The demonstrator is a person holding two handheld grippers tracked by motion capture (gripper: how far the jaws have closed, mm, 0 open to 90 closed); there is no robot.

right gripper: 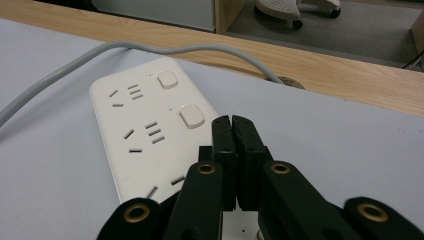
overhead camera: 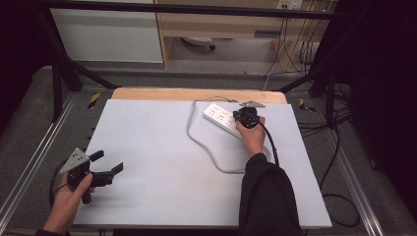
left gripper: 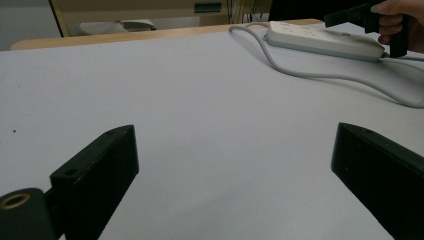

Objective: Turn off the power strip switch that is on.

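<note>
A white power strip lies at the far right of the pale grey table top, its grey cable looping toward the middle. My right gripper hangs just over the strip's near part, jaws pressed together with nothing between them. In the right gripper view the shut tips sit beside a square switch button on the strip. My left gripper rests at the near left, open and empty. From the left gripper view the strip and the right gripper show far off.
A wooden edge runs along the table's far side. A black metal frame surrounds the table, with loose cables on the floor at the right. A wheeled chair base stands under the desk beyond.
</note>
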